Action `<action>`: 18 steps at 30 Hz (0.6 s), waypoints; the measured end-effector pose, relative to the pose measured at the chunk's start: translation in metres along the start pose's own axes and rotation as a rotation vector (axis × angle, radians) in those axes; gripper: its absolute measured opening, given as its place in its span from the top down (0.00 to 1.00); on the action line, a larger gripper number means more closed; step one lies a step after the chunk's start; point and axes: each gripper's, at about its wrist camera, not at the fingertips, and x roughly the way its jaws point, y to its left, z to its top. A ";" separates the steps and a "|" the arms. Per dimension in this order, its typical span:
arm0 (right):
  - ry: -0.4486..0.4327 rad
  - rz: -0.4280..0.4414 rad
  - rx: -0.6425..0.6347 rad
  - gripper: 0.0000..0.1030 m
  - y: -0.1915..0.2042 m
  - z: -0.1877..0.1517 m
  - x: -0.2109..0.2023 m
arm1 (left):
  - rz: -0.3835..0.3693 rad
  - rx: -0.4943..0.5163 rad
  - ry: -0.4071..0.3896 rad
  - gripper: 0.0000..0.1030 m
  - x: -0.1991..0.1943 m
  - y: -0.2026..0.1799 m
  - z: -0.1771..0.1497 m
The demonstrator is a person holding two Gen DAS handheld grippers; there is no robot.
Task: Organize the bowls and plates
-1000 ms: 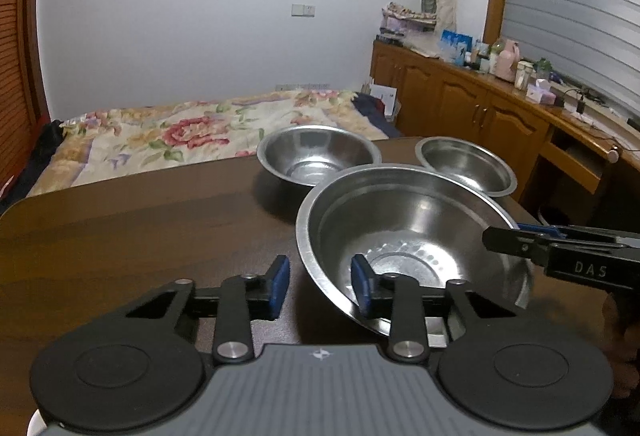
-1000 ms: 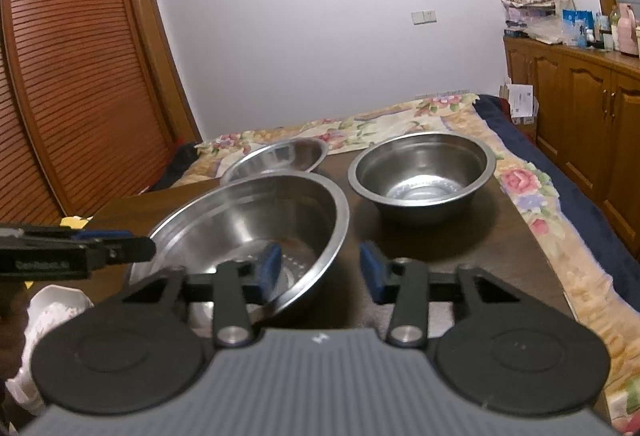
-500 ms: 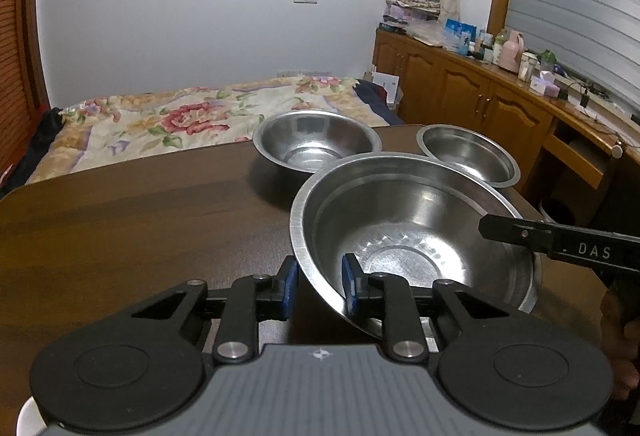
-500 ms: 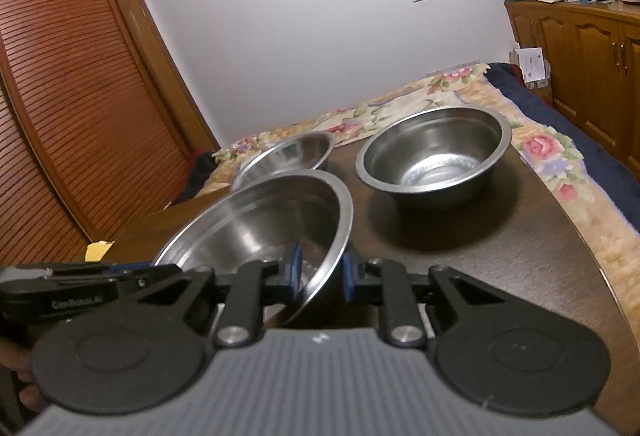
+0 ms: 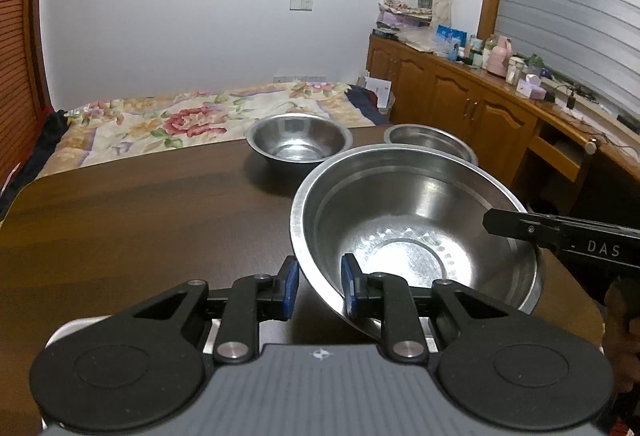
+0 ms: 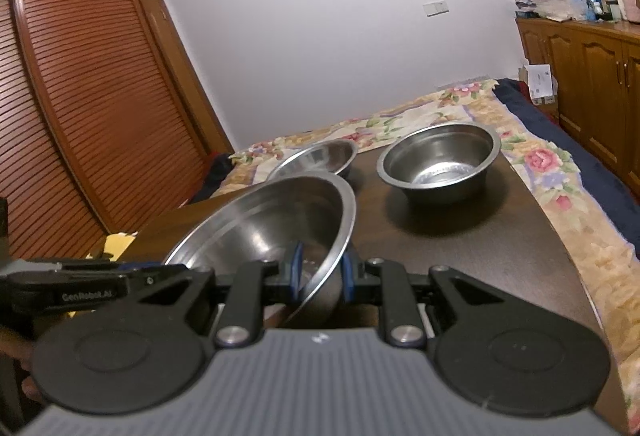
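A large steel bowl (image 5: 416, 228) is held tilted above the dark wooden table (image 5: 140, 220). My left gripper (image 5: 318, 288) is shut on its near left rim. My right gripper (image 6: 320, 272) is shut on the opposite rim of the large bowl (image 6: 276, 220); it also shows at the right edge of the left wrist view (image 5: 560, 236). A medium steel bowl (image 5: 298, 143) and a smaller steel bowl (image 5: 430, 141) stand upright on the table behind. In the right wrist view they are the deep bowl (image 6: 440, 159) and the shallower bowl (image 6: 316, 159).
A bed with a floral cover (image 5: 180, 119) lies past the table's far edge. Wooden cabinets (image 5: 460, 103) with clutter run along the right. A slatted wardrobe (image 6: 80, 95) stands at the left. Something white (image 5: 68, 328) lies under my left gripper.
Both grippers closed on the large bowl's rim and lifted it; it now tilts and hides more of the smaller bowl behind it.
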 end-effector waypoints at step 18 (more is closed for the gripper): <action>0.027 0.049 -0.024 0.78 0.006 -0.011 -0.024 | -0.004 0.028 -0.022 0.76 -0.039 -0.009 -0.022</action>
